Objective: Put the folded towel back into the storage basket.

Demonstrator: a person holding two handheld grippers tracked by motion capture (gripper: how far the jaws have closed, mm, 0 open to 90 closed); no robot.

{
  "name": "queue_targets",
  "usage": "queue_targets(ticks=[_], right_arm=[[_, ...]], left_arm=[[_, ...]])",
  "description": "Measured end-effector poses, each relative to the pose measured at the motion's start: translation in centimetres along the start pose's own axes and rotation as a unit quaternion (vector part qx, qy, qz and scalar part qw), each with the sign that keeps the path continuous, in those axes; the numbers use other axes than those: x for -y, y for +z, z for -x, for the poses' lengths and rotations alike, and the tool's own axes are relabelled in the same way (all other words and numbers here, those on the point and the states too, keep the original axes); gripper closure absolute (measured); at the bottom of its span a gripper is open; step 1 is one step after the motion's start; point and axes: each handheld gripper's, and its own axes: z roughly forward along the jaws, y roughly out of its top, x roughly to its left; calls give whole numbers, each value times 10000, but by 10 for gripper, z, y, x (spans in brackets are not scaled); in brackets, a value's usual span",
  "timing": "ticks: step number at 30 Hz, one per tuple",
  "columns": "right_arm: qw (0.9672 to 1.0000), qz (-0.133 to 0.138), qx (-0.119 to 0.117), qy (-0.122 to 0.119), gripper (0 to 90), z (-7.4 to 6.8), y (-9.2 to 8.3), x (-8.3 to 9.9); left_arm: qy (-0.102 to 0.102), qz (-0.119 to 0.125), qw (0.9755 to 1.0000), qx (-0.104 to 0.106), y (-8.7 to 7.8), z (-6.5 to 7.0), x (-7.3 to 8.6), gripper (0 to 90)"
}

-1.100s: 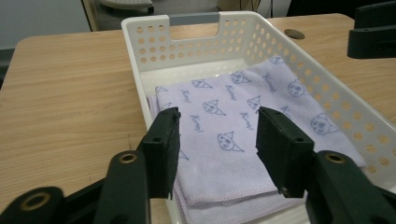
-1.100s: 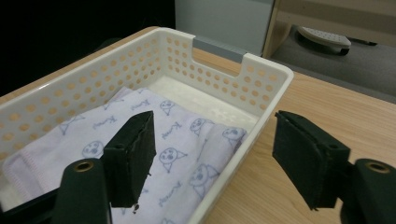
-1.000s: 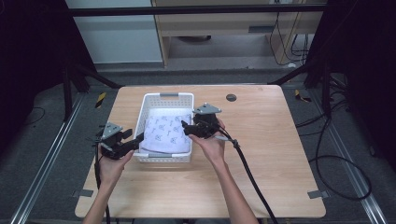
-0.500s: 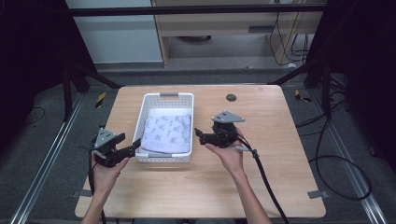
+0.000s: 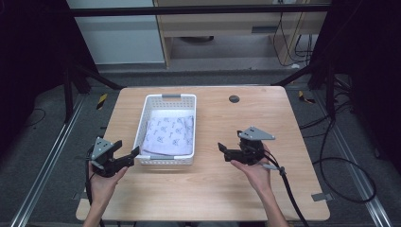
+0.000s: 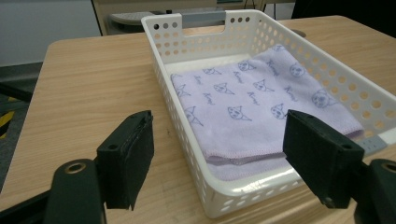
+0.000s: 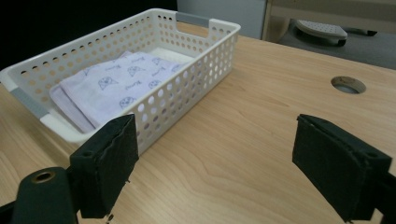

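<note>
A white perforated basket [image 5: 163,160] stands on the wooden table with a folded lilac printed cloth [image 5: 170,135] lying flat in it. My left gripper [image 5: 130,157] is at the basket's near left corner, its jaws open and just widened, with nothing gripped. Its own view looks past the pads [image 6: 130,154] at the basket [image 6: 161,65] and cloth [image 6: 252,93]. My right gripper [image 5: 223,150] hovers over bare table to the right of the basket, pointing back at it. Its jaws have also just opened further and hold nothing. In its view the basket [image 7: 196,79] and cloth [image 7: 116,79] lie ahead on the left.
A round cable hole [image 5: 233,99] sits in the table beyond the right gripper, also seen as a hole [image 7: 348,84] in the right gripper view. Bare wood stretches right of the basket and along the near edge. The right gripper's cable [image 5: 288,189] trails off toward the near right.
The right gripper has pulled away from the basket's right side, out over the bare table. The left gripper has drawn back slightly from the basket's left wall. Both pairs of jaws stand wider.
</note>
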Motion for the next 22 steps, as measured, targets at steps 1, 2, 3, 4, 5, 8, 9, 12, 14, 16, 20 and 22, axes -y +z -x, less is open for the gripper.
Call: queue_targets(ticks=[1,2,3,4,5,8,9,12,14,16,20,22], right_arm=[[10000,-4,11,-6,144,2,-3,3],[10000,-22,17,-8,142,3,-5,6],[10000,-37,39,-13,140,5,-9,10],[10000,-41,65,-26,139,6,-12,14],[10000,-61,74,-13,138,8,-14,17],[9999,-92,121,-5,136,14,-22,26],[9998,-103,153,17,134,17,-25,30],[9996,-147,244,24,130,24,-31,39],[9993,-187,322,53,127,30,-35,46],[9989,-223,410,78,126,37,-39,54],[9983,-275,434,271,125,50,-45,65],[9975,-339,540,314,122,58,-50,74]], left_arm=[[16,5,10000,-25,-1,0,1,238],[44,-13,10000,-31,-2,1,4,237],[57,-25,10000,-32,-3,2,5,236],[72,-34,10000,-30,-4,3,7,234],[74,-38,10000,-41,-5,3,9,234],[126,-53,9999,10,-9,5,15,232],[134,-52,9999,21,-9,5,16,232],[197,-106,9997,44,-11,7,21,232],[241,-157,9996,33,-12,8,25,232],[302,-223,9993,19,-13,8,29,232],[357,-351,9987,-19,-13,6,39,231],[365,-430,9984,-39,-12,5,44,231]])
